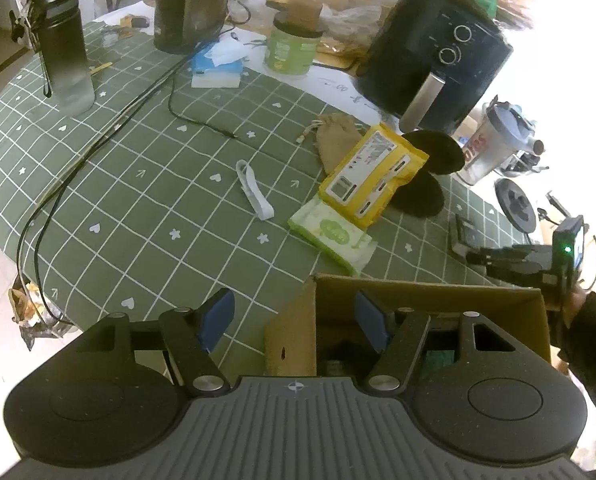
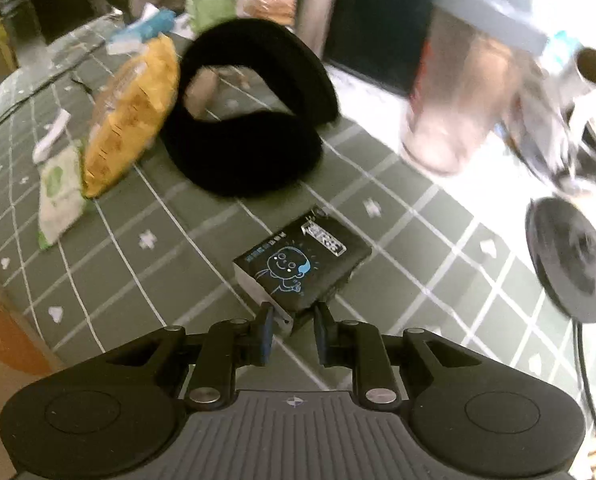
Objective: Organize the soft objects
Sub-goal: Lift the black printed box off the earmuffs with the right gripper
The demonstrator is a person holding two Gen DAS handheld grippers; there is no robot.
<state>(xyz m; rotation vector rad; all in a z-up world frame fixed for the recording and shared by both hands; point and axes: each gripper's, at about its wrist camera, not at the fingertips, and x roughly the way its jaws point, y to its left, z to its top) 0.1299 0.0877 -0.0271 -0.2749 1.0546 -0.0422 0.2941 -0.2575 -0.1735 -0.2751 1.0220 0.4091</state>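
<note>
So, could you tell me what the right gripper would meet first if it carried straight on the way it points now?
The right gripper would most likely meet the small black tissue pack first; its near corner already sits at the fingertips. The black earmuffs lie well beyond it.

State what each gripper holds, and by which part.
Right gripper pinches the black tissue pack by its near corner. Left gripper holds nothing.

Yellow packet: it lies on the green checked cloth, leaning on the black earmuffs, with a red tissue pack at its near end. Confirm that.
One thing is wrong: the tissue pack at the yellow packet's near end is green and white, not red, as the left wrist view shows. The packet does lie on the cloth against the earmuffs.
</note>
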